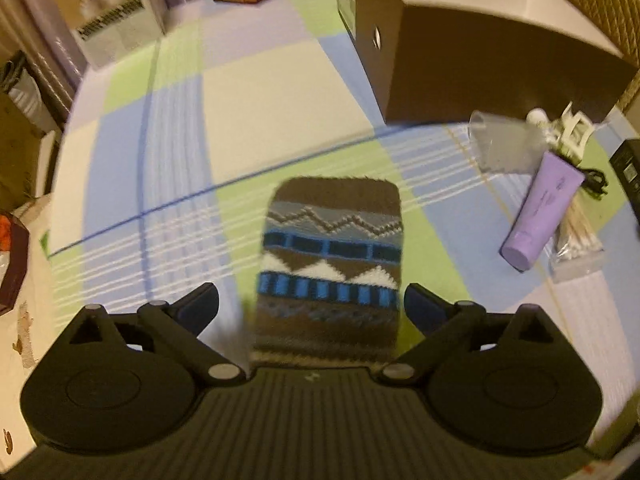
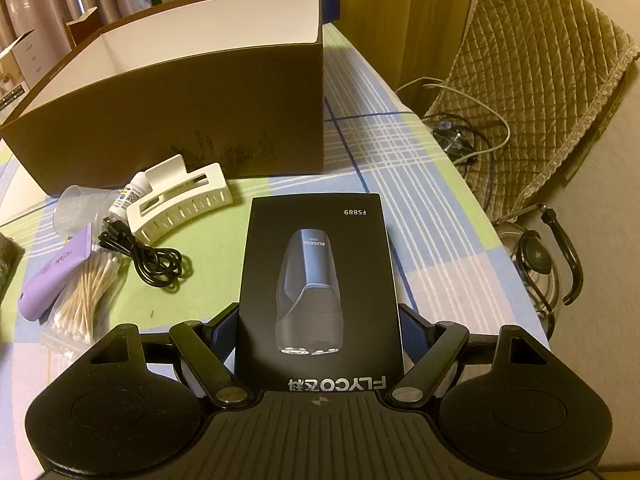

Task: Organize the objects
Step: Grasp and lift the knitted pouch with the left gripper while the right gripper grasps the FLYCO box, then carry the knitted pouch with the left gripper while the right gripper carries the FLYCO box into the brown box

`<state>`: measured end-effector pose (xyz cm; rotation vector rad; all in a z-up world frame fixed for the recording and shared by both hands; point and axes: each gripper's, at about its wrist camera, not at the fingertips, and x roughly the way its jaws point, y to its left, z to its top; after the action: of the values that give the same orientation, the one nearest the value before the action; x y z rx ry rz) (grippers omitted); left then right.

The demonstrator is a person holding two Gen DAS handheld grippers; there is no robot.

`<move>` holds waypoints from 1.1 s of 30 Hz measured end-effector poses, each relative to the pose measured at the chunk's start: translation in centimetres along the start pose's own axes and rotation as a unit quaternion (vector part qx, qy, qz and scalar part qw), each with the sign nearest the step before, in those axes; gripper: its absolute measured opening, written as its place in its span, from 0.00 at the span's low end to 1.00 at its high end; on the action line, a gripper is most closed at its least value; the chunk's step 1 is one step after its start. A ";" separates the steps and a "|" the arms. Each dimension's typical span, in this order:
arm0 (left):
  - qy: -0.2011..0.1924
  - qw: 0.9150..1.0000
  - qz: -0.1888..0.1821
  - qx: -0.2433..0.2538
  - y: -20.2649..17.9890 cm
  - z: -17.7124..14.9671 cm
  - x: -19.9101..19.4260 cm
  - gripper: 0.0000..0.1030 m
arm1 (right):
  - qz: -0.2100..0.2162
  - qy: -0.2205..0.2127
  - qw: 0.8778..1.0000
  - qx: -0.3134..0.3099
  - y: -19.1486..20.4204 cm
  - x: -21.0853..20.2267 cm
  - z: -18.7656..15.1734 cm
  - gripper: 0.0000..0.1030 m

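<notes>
A knitted pouch [image 1: 332,256] with brown, blue and white patterns lies on the checked tablecloth [image 1: 260,100]. My left gripper [image 1: 312,302] stands open around its near end, and the fingers [image 1: 200,304] are clear of the wool. My right gripper [image 2: 318,332] is shut on a black shaver box [image 2: 320,280], with the pads against its two long sides. Behind it stands an open brown carton [image 2: 180,112] with a white inside, which also shows in the left view as the carton [image 1: 480,60].
Left of the shaver box lie a purple tube [image 2: 52,280], bagged cotton swabs [image 2: 88,300], a black cable [image 2: 148,256], a white slotted holder [image 2: 180,204], a dropper bottle [image 2: 128,200] and a clear cup [image 2: 76,208]. A quilted chair [image 2: 540,80] and glass kettle [image 2: 536,264] sit beyond the table's right edge.
</notes>
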<state>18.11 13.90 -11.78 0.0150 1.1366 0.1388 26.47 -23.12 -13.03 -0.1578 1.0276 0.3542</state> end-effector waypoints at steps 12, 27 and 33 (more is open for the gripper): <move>0.001 0.999 -0.031 -0.013 0.4 0.9 2.6 0.54 | 0.011 -0.010 0.999 0.034 -0.7 -0.5 0.2 0.78; -0.060 0.997 -0.025 -0.032 0.0 1.4 -2.4 0.25 | 0.000 -0.007 1.000 -0.001 0.2 0.8 1.9 0.80; -0.071 0.997 -0.023 -0.026 -0.7 2.0 -3.7 0.25 | -0.010 -0.002 1.000 -0.021 0.5 0.9 1.5 0.74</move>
<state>18.44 12.92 -7.68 -0.0476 0.9909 0.1249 27.96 -22.05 -13.07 -0.2046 1.0135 0.3580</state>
